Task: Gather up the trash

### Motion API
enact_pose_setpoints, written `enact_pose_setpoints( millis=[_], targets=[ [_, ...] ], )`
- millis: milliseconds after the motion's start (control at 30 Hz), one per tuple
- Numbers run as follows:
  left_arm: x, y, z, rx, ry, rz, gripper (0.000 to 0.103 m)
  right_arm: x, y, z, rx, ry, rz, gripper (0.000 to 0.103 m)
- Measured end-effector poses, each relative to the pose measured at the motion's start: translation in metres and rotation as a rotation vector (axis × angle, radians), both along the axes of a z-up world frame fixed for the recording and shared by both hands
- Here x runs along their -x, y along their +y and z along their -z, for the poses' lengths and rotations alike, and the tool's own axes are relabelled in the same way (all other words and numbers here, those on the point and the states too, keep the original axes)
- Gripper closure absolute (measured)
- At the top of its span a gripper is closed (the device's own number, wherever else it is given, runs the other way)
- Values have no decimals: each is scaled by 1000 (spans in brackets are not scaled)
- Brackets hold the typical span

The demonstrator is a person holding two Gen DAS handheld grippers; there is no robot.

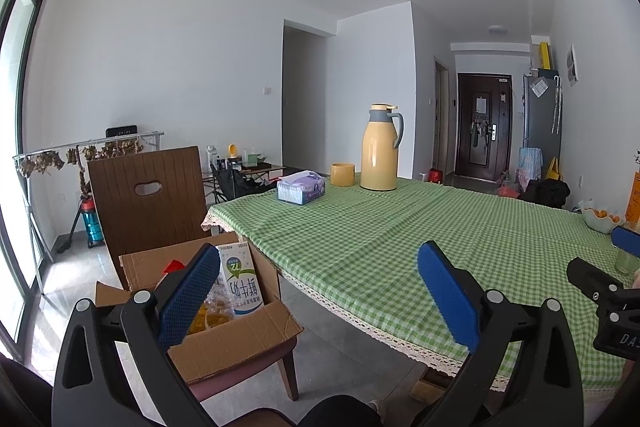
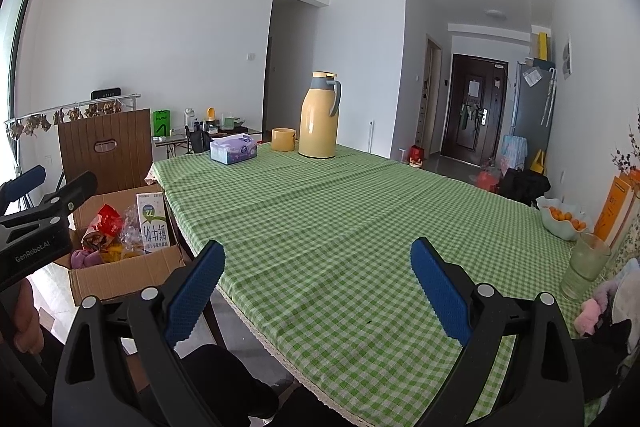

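An open cardboard box [image 1: 240, 343] sits on a brown chair's seat left of the table; it also shows in the right wrist view [image 2: 120, 277]. It holds a white and green milk carton [image 1: 240, 281] [image 2: 154, 223], a red wrapper [image 2: 108, 221], clear plastic and yellow and purple scraps. My left gripper [image 1: 320, 297] is open and empty, held above the box edge and the table's near corner. My right gripper [image 2: 318, 291] is open and empty, over the green checked tablecloth [image 2: 360, 211].
On the table's far end stand a yellow thermos jug [image 2: 319, 117], a yellow cup [image 2: 283, 139] and a tissue box [image 2: 233, 148]. At the right edge are a bowl of oranges [image 2: 560, 221] and a glass [image 2: 586, 263]. A brown chair back [image 1: 150, 195] rises behind the box.
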State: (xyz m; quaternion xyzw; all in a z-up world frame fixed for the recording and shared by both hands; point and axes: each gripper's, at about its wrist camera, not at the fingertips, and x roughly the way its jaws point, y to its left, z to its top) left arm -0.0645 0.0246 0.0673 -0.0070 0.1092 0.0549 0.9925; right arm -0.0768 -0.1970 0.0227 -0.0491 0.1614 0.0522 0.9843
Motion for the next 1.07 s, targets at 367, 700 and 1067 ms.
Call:
enact_pose_setpoints(
  millis=[367, 700, 1067],
  targets=[
    [4, -3, 2, -19, -19, 19, 7, -1, 1, -1, 15, -4, 5, 13],
    [-7, -1, 8, 13, -12, 62, 7, -15, -6, 3, 16, -5, 19, 13],
    [-136, 20, 22, 93, 113, 10, 7, -87, -58, 10, -53, 58, 145, 13]
  ],
)
